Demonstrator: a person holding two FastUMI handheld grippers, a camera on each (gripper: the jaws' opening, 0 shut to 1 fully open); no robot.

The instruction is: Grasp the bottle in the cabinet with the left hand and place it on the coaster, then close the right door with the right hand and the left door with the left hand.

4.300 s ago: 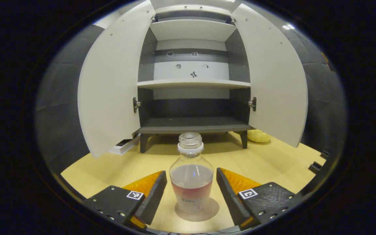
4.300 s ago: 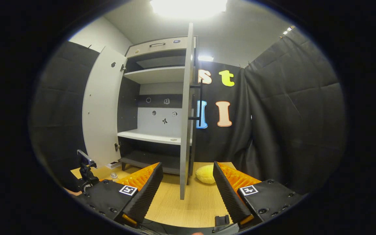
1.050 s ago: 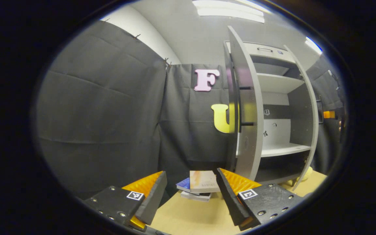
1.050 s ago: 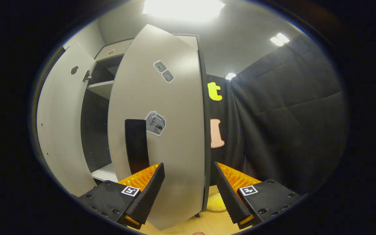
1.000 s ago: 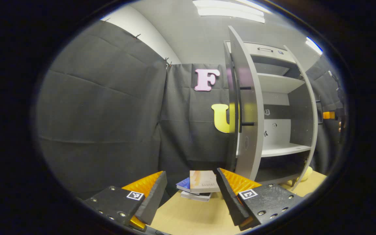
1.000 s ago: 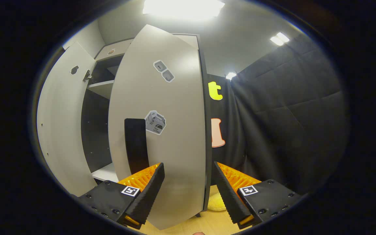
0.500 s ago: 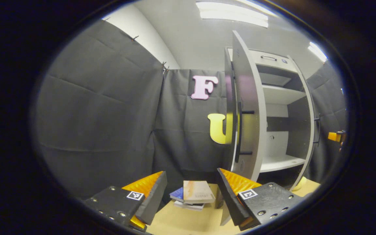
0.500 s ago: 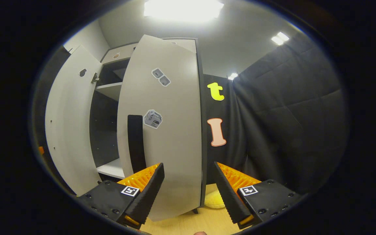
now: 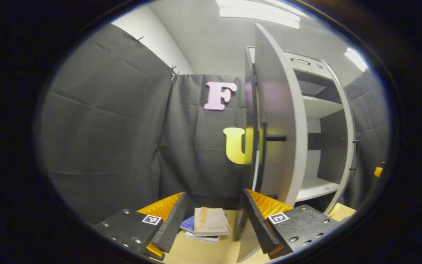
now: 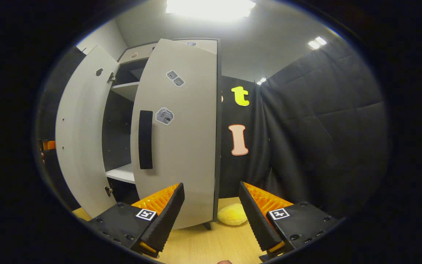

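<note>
In the left gripper view the left gripper (image 9: 214, 216) holds its fingers apart on nothing, a stack of books (image 9: 208, 225) on the desk (image 9: 196, 253) just beyond, the left door (image 9: 278, 121) edge-on to their right. In the right gripper view the right gripper (image 10: 211, 212) fingers likewise gape before the partly swung right door (image 10: 185, 139), a yellow plush toy (image 10: 233, 214) behind.

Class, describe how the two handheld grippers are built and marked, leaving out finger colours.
Left gripper and right gripper look alike: two wedge-shaped fingers with ridged inner faces, each on a black block with small screws and a square black-and-white marker tag.
</note>
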